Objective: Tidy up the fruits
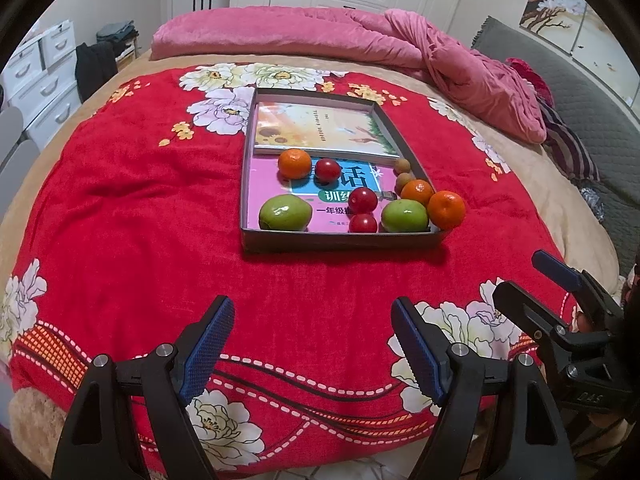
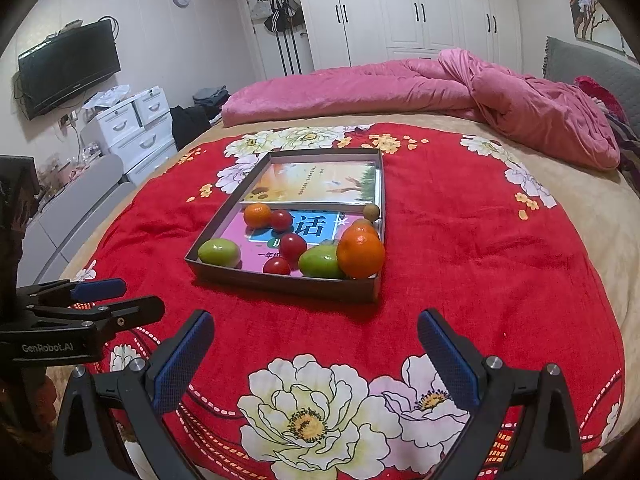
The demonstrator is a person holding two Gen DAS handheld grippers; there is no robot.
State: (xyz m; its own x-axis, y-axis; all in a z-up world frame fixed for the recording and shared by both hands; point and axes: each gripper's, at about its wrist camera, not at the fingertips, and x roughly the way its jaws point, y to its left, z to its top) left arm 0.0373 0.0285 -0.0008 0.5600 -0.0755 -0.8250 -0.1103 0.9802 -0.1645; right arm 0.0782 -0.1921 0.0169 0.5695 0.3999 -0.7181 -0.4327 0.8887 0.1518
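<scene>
Your left gripper (image 1: 312,354) hovers over the red floral blanket (image 1: 132,216), its fingers spread wide and holding nothing. Ahead sits the shallow grey tray (image 1: 340,238), and the fruit is all in its near half, lying on books. From the left: a green fruit (image 1: 285,212) in the near-left corner looks firm and smooth, so take it across its widest part. The small red tomatoes (image 1: 362,199) look thin-skinned and likely to roll; pinch them gently at the middle. The oranges, such as the one (image 1: 446,209) at the near-right corner, should be light with a slightly yielding peel. Your right gripper (image 2: 316,364) is likewise spread and empty.
</scene>
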